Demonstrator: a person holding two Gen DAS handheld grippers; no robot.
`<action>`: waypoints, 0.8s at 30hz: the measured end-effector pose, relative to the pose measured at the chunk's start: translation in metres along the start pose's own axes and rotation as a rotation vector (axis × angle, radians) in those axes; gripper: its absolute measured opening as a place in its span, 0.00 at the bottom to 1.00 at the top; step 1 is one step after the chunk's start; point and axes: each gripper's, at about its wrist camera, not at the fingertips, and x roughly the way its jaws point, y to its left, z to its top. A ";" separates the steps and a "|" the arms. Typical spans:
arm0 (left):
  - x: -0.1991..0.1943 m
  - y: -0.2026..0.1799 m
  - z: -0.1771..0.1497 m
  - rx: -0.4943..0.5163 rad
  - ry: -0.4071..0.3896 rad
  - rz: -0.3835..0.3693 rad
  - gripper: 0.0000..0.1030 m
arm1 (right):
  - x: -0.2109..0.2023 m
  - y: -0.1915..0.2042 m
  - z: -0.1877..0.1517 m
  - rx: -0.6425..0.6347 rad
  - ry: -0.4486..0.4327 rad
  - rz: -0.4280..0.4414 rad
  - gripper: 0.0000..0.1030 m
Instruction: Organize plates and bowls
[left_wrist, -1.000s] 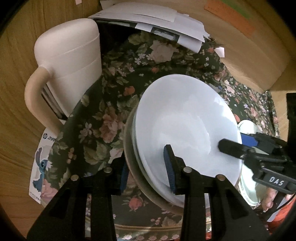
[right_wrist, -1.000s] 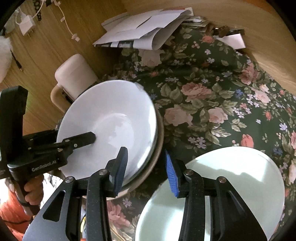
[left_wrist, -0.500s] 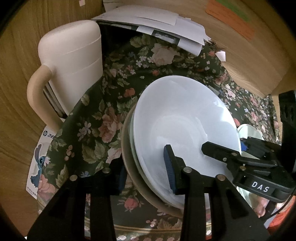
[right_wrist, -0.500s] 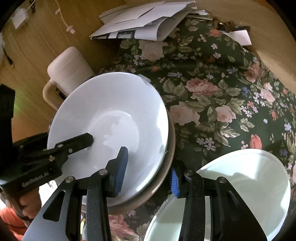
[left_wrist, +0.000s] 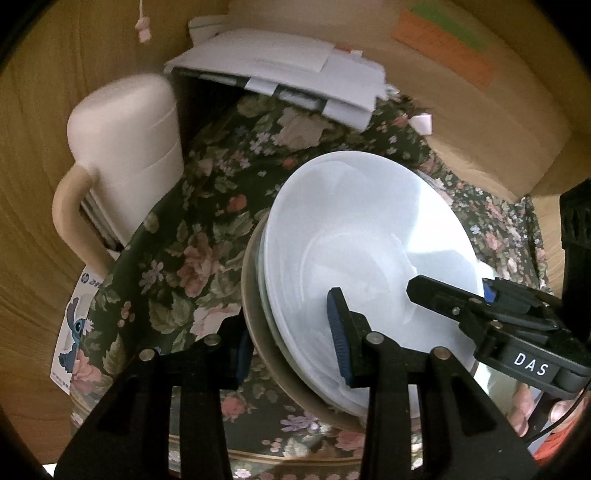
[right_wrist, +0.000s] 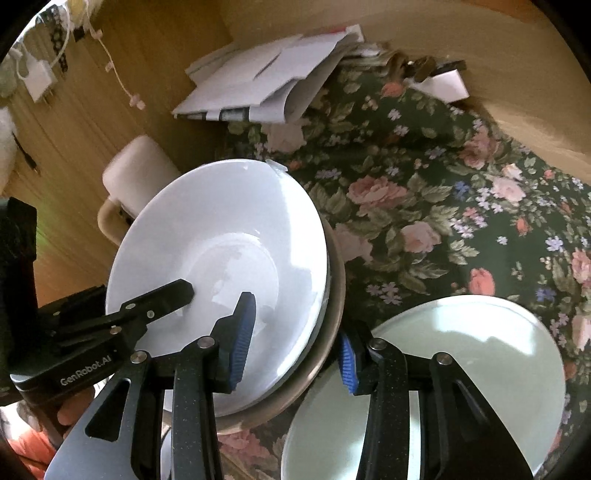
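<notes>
You've both hand-held grippers, left (left_wrist: 291, 332) and right (right_wrist: 295, 345), clamped on the stacked dishes' rim (right_wrist: 332, 295), lifted; next set the stack on the pale plate (right_wrist: 461, 362).

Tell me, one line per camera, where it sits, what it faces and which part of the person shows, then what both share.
Left wrist: on the left gripper, looking down at the stack of dishes it clamps; fingertips show at lower right.
Right wrist: on the right gripper, clamping the stack's opposite rim; a hand shows at lower left, a pale green plate at right.
Shared: the stack, floral cloth, papers, each other's gripper.
</notes>
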 end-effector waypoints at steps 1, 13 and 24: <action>-0.001 -0.002 0.001 0.001 -0.003 -0.003 0.35 | -0.006 -0.001 0.000 0.001 -0.010 -0.001 0.36; -0.026 -0.045 0.001 0.051 -0.058 -0.048 0.35 | -0.054 -0.021 -0.013 0.026 -0.104 -0.032 0.36; -0.032 -0.089 -0.008 0.098 -0.068 -0.099 0.36 | -0.092 -0.048 -0.029 0.065 -0.159 -0.076 0.36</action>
